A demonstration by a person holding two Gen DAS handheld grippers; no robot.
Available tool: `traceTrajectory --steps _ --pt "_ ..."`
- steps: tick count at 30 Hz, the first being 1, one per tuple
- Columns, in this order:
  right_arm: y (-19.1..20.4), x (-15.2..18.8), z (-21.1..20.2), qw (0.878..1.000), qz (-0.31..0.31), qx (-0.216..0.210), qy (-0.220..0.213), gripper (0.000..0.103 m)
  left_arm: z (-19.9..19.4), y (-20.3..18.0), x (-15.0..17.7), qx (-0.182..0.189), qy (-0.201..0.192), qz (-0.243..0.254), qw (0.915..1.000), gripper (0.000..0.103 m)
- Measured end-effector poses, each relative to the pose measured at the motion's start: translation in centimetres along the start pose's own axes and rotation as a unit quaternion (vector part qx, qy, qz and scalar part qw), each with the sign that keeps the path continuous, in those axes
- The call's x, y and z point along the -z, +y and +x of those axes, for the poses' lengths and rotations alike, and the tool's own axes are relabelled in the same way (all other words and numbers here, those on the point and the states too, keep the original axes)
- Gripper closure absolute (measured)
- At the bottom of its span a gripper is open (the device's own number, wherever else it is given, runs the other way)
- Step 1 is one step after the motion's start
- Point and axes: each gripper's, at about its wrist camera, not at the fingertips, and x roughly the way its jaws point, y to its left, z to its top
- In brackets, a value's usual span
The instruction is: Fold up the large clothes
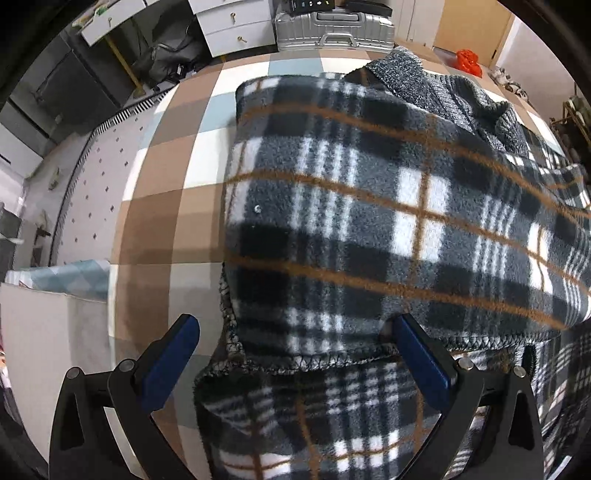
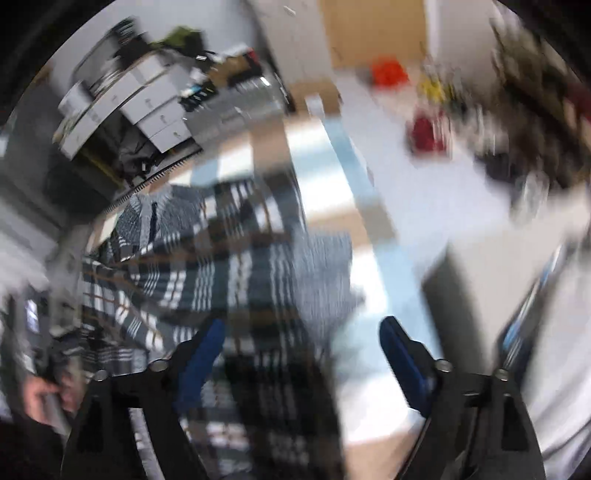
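- The plaid fleece garment (image 1: 369, 206) lies on a checked surface (image 1: 177, 173) of brown, white and pale blue squares; it fills the middle and right of the left wrist view, and one layer is already turned over another.
- A grey knitted part (image 1: 443, 92) shows at the far end of the garment, perhaps a collar or lining; I cannot tell which.
- The left gripper (image 1: 295, 350) hangs just over the near stitched hem (image 1: 332, 360). Its jaws stand wide apart; the right one is near the hem, but no pad presses on the cloth.
- The right gripper (image 2: 299, 350) also has its jaws wide apart with nothing clamped; the plaid cloth (image 2: 221, 266) lies under and beyond it. This view is heavily blurred.
- A person's hand (image 2: 44, 395) shows at the near left edge of the right wrist view.
- Handling, as I judge it: the fleece looks thick, soft and limp, not slippery and not fragile. It will sag and bend where it is lifted, and the layers may cling together.
- Good places to take hold seem to be the stitched hem or a corner, where the edge is firmer.
- A silver suitcase (image 1: 332, 26) and white drawers (image 1: 236, 26) stand at the far side.
- No brand, label or writing can be read in either view.
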Motion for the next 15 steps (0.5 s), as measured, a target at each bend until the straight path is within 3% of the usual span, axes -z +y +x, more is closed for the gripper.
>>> traceTrajectory --steps 3,7,9,12,13,15 --pt "4.8 -1.9 1.2 0.991 -0.123 0.043 -0.027 0.008 0.1 -0.3 0.0 -0.009 -0.001 0.007 0.9999 0.001" --pt "12.1 -2.0 7.2 0.960 -0.274 0.057 0.023 0.008 0.4 0.3 0.1 0.005 0.001 -0.003 1.0000 0.001" --pt "14.1 -1.8 9.8 0.944 -0.320 0.069 0.039 0.010 0.7 1.2 0.3 0.020 0.001 -0.009 0.9998 0.001" --pt "15.3 -1.9 12.5 0.933 -0.350 0.073 0.051 0.010 0.8 2.0 0.3 0.038 -0.002 -0.014 0.9992 0.001" --pt "15.4 -1.8 13.3 0.930 -0.355 0.074 0.061 0.013 0.8 1.9 0.3 0.039 -0.009 -0.007 0.9992 0.001" --pt "14.9 -1.9 15.0 0.925 -0.362 0.076 0.090 0.028 0.9 1.9 0.3 0.040 -0.018 0.003 0.9990 0.001"
